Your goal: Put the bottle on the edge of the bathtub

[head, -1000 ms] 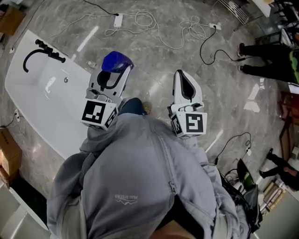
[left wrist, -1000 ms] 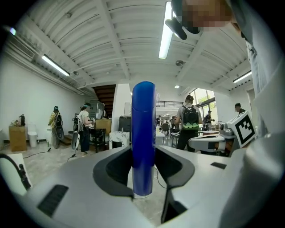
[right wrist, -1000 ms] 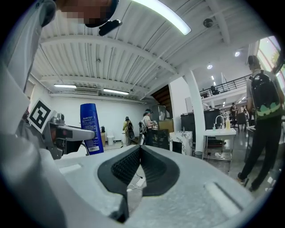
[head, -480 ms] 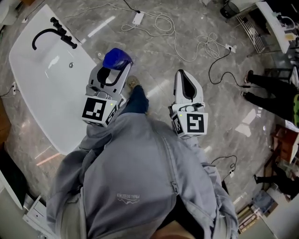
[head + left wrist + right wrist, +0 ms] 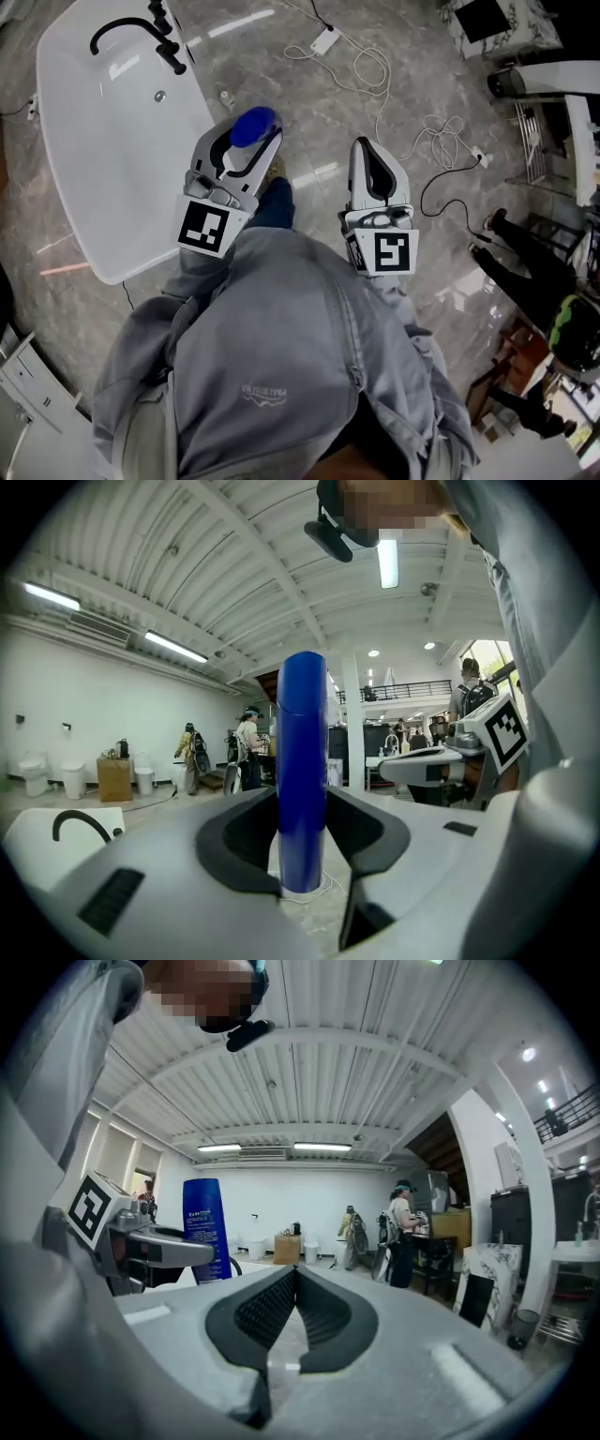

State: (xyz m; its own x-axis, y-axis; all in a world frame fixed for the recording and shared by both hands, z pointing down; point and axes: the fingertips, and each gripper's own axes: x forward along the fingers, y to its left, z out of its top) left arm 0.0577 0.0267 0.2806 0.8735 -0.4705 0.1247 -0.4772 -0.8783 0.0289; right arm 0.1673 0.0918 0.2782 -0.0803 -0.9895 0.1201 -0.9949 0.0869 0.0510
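Blue plastic, tall and slim, the bottle stands upright between the pads of the left tool, which is closed on its lower body at a middling width, the jaws pressing its two sides so that the base hangs free below them. Holding it low and upright probably makes sense here, since the flat base can then be set straight down without turning the wrist. In the head view the bottle hangs in the air above the floor, just beside the long edge of the white bathtub on the person's side and not yet over it or touching it; the black faucet sits at the tub's far end, well apart from the bottle. That edge looks like a narrow smooth rim, so I judge the remaining work to be a short carry leftward and a careful lowering, with the risk that the bottle tips or slides into the basin if it lands off centre. The right tool is empty, its ribbed pads pressed together, held level next to the left one and apparently out of the way. White and black cables trail across the grey marble floor beyond both tools.
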